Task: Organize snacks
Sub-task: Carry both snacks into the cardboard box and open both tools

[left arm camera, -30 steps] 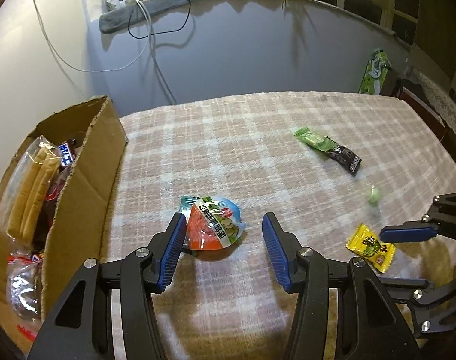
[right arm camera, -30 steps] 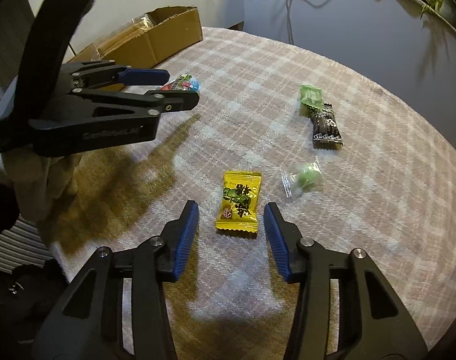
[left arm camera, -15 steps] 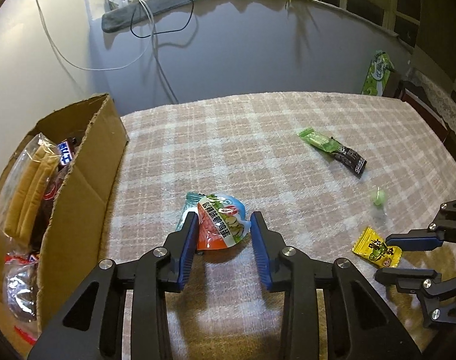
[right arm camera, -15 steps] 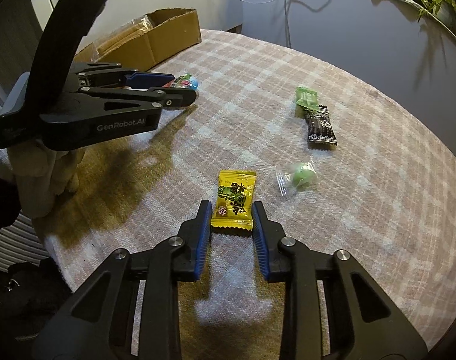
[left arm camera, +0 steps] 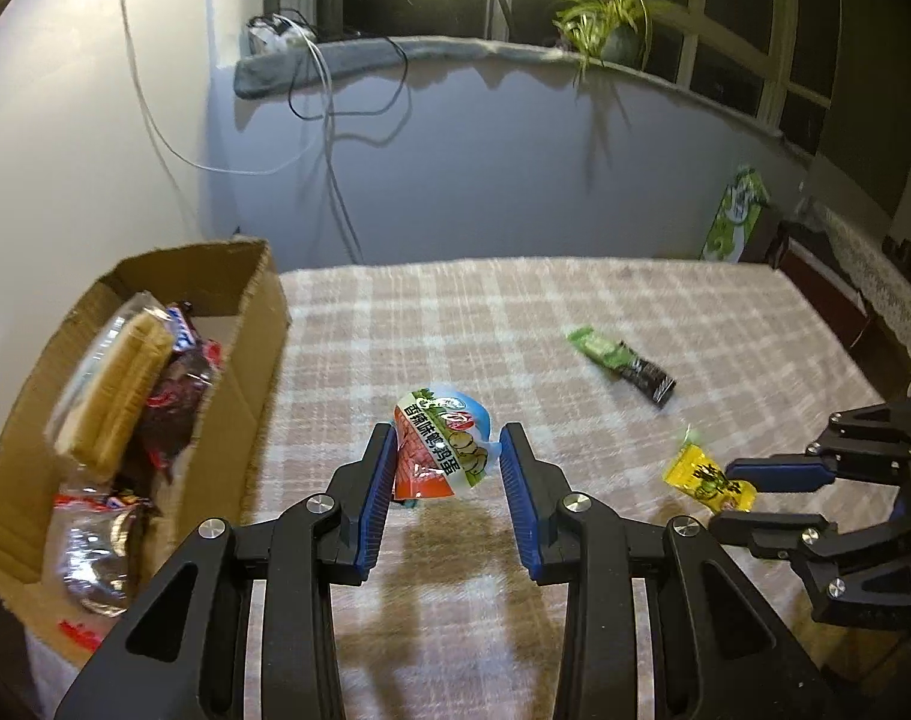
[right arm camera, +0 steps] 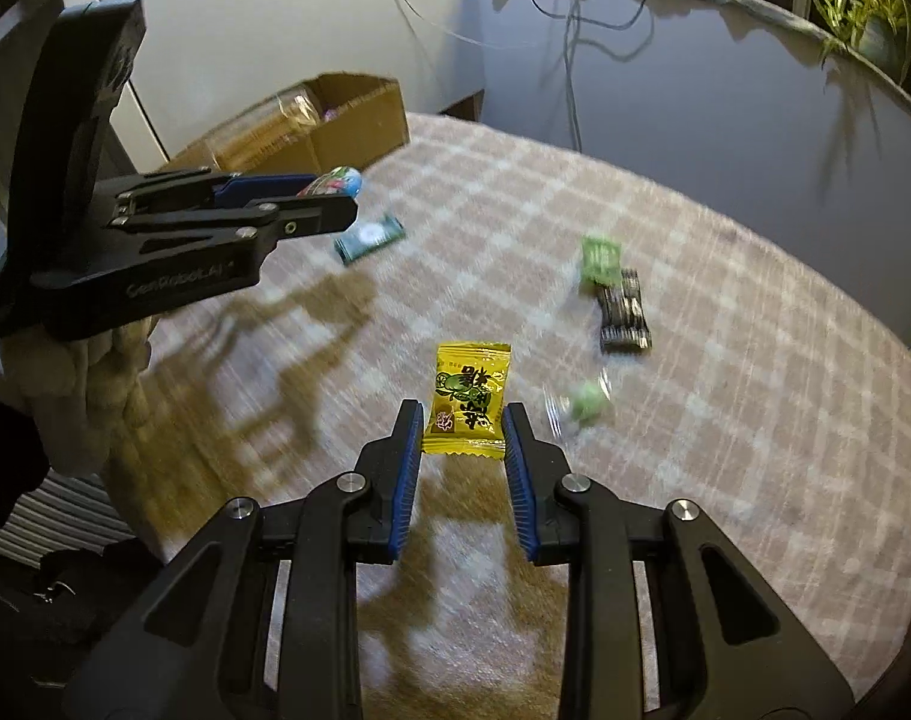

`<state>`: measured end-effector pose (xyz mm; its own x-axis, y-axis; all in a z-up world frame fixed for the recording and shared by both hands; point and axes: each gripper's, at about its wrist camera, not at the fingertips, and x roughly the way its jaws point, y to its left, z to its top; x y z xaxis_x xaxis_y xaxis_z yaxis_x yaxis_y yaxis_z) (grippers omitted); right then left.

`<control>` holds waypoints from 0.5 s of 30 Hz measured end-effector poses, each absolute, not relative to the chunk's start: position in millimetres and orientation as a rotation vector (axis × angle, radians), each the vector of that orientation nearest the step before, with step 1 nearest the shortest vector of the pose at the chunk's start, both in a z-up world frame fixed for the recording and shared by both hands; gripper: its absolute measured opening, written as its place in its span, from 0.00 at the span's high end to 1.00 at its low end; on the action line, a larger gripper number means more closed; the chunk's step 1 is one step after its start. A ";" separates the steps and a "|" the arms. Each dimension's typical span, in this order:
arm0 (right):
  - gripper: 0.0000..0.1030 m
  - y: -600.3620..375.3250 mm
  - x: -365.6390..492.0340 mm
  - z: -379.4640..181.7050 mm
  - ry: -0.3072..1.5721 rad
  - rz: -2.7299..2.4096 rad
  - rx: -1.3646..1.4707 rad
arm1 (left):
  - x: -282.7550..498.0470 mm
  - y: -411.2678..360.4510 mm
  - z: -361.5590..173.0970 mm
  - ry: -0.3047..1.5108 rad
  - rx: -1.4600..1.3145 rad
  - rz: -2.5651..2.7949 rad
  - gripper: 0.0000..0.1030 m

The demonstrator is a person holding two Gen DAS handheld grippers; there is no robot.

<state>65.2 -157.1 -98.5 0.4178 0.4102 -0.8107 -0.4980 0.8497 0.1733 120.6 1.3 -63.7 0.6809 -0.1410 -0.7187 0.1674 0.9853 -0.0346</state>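
- Left gripper (left arm camera: 446, 468) was clamped on the orange-and-white plastic snack pouch (left arm camera: 440, 450), lifted at frame centre.
- Open brown cardboard box (left arm camera: 248, 354) lay left of it, nearer this hand.
- Right gripper (right arm camera: 463, 432) pinched the yellow foil candy packet (right arm camera: 467, 399), centre frame.

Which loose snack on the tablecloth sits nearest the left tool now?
The teal packet, lying flat just beyond the left tool. The green packet, black packet and green candy lie farther right.
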 end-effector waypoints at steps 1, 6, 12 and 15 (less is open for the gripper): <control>0.73 -155.4 65.8 -95.8 0.979 0.574 -0.101 | 118.9 3.7 -61.5 0.798 0.031 -0.171 0.67; 0.73 -138.3 73.0 -73.6 0.931 0.599 -0.118 | 109.5 26.3 -49.7 0.766 -0.002 -0.138 0.67; 0.73 -109.5 87.3 -51.6 0.877 0.634 -0.149 | 96.3 56.0 -39.1 0.736 -0.031 -0.084 0.67; 0.73 -93.4 96.1 -41.8 0.855 0.653 -0.159 | 90.3 72.6 -36.4 0.725 -0.044 -0.053 0.67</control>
